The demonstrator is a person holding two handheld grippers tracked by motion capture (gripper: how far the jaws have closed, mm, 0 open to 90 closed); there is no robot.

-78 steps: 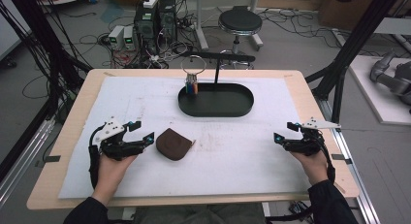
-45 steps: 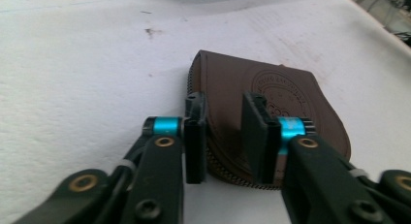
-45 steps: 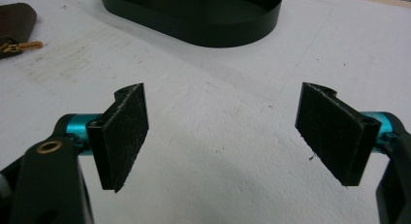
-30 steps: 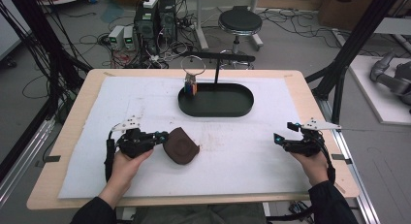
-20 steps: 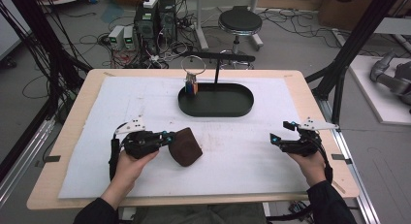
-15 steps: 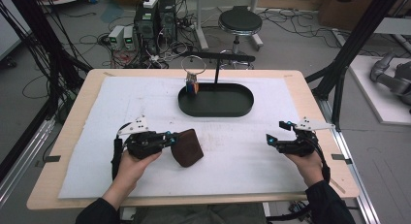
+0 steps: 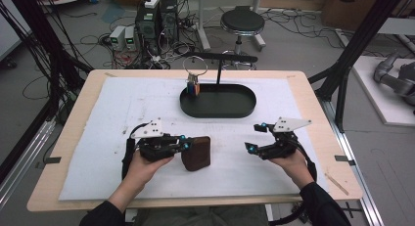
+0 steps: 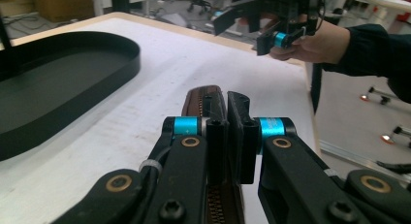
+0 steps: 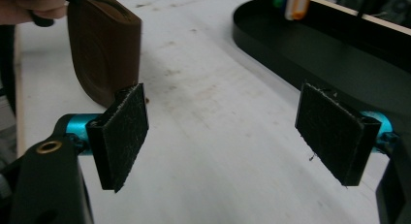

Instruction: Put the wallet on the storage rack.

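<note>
I am clamping my left gripper [image 7: 185, 146] on the zipper edge of a brown leather pouch [image 7: 196, 153] — smooth, rounded at its corners, standing on edge near the front of the white mat [image 7: 117, 113]. My right gripper [image 7: 254, 137] is hovering toward the mat's right edge, its felt-faced jaws wide apart. The mat is covering a pale wooden table [image 7: 320, 123]. Toward the back edge a black oval tray [image 7: 219, 101] is sitting — small coloured blocks [image 7: 192, 85] at its left end.

Floor clutter beyond the table
A round stool [image 7: 240, 21]; computer towers [image 7: 157, 15]; loose cables [image 7: 68, 42] across grey floor.
</note>
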